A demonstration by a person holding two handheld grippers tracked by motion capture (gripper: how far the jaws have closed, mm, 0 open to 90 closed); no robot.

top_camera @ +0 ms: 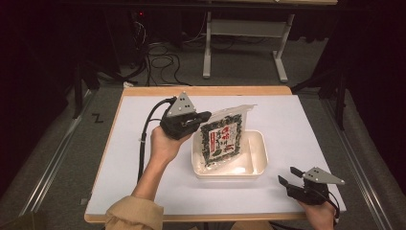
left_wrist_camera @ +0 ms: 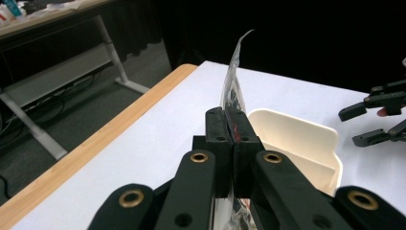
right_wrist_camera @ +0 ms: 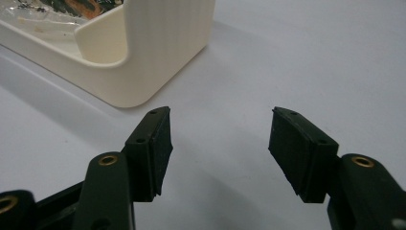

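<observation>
At the left of the high view, the person's left hand (top_camera: 163,143) holds the left tool (top_camera: 203,116) over the middle of the white tabletop (top_camera: 143,182), its black cable trailing back toward the near edge. In the left gripper view its jaws are pressed together on the edge of a clear snack packet (left_wrist_camera: 233,91), which rises thin and upright between them. From above, the packet (top_camera: 223,136) shows a dark green printed label with red and white lettering; it leans tilted, its lower part inside the cream tray (top_camera: 261,153) and its top corner pointing toward the far right. The tray sits on the tabletop just right of centre, and the left gripper view shows its far wall (left_wrist_camera: 306,139) just beyond the clamped jaws.

Farther right, near the tabletop's near right corner, the right hand (top_camera: 320,213) holds the right tool (top_camera: 291,175) low over the surface, well apart from the tray. In the right gripper view its jaws (right_wrist_camera: 218,143) stand wide apart with nothing between them, bare white tabletop beneath, and the tray's rounded corner (right_wrist_camera: 158,57) lies ahead to the left.
</observation>
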